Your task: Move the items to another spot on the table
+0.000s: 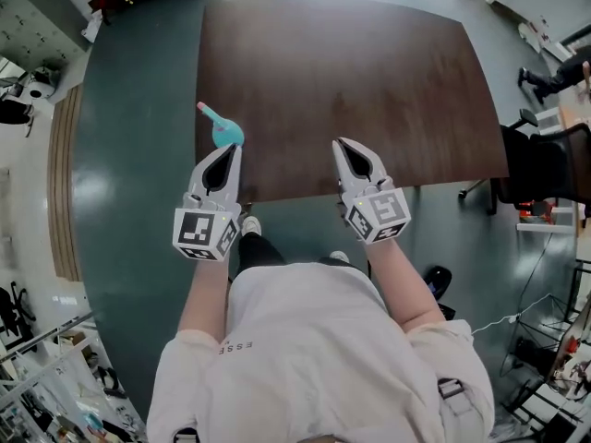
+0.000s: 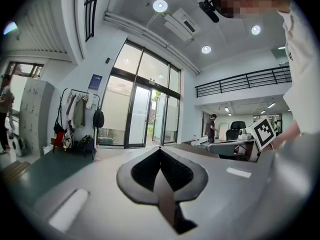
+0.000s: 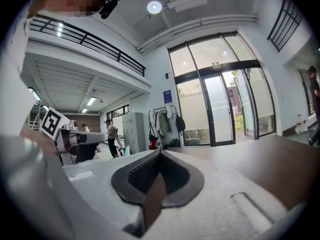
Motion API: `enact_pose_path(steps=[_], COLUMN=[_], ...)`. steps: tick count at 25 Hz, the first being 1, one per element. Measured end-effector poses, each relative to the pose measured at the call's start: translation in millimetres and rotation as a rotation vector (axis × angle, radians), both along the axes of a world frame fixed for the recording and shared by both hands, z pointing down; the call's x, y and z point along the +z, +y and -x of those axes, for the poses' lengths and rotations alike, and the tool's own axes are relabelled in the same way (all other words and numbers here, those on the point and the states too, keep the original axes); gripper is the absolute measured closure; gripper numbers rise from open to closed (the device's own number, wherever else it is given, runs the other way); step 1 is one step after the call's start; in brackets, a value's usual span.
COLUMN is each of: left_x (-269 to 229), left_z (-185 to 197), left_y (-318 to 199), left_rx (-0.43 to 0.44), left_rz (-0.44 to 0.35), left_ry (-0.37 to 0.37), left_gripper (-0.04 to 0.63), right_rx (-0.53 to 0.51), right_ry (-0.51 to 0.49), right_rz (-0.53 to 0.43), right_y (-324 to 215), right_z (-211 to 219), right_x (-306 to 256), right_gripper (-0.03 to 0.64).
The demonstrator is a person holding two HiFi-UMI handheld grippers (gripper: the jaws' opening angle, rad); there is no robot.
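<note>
**Tool.** The left gripper (image 2: pixel 160 150) is found with its jaws brought fully together, pad against pad, and nothing is gripped between them. The right gripper (image 3: pixel 160 154) is likewise closed on itself and empty. In the head view both are held side by side over the near edge of the table (image 1: pixel 351 72), the left gripper (image 1: pixel 235 149) near the table's left corner and the right gripper (image 1: pixel 343 143) near the middle of that edge. A marker cube (image 1: pixel 203 233) is carried at the rear of each.

**Task item.** One teal item with a pink tip (image 1: pixel 225 129) is seen lying at the left edge of the table, just beyond the left gripper's tip. Whether it is touched cannot be told.

**Surroundings.** The rest of the dark wood tabletop is seen bare. A black chair (image 1: pixel 543 166) is placed off the table's right side, and a shoe (image 1: pixel 250 227) is visible on the floor below the near edge. In the left gripper view, glass doors (image 2: pixel 150 116), a rack of hung clothes and bags (image 2: pixel 77 115) and a grey cabinet (image 2: pixel 39 115) are recorded, with a person (image 2: pixel 212 128) standing far back.

**Markings.** Black-and-white square patterns are borne by the cubes. Letters on the wearer's shirt (image 1: pixel 236 347) appear to read "ESSE". A blue notice (image 2: pixel 94 82) beside the doors is too small to read.
</note>
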State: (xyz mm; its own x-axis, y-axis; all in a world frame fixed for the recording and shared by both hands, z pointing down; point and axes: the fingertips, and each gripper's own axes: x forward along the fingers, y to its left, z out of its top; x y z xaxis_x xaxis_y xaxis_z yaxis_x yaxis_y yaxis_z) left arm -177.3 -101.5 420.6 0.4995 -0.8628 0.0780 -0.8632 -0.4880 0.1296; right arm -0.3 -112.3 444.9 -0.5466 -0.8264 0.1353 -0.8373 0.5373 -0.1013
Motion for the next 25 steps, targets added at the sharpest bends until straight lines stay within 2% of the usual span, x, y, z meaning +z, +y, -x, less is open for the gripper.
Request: enact_pose_path(steps=[3,9,15,20,25], left_x=[5,14,13,10,8], left_z=[-46,-136,-212,-249,-275], left_y=[21,60,99,121,136], left_rx=[-0.030,-0.083,-0.082,-0.073,-0.086], left_rz=[-0.004,-0.007,-0.001,0.003,-0.005], left_ry=[0.007,0.024,0.059,0.066,0.070], left_gripper=[0.580,0.580,0.580,0.580,0.580], right_rx=[-0.041,-0.052,-0.068,-0.031,-0.050], right_ry=[0.027,0.043,0.079,0.078,0.101], right_rz=[-0.003,0.003,0.008,0.017,0.019], right_y=[21,54,94,115,131], right_z=[-49,-154,-231,-271,-290], right_x=[6,10,9,9,12], right_gripper=[0.624,0.624,0.624,0.624,0.624])
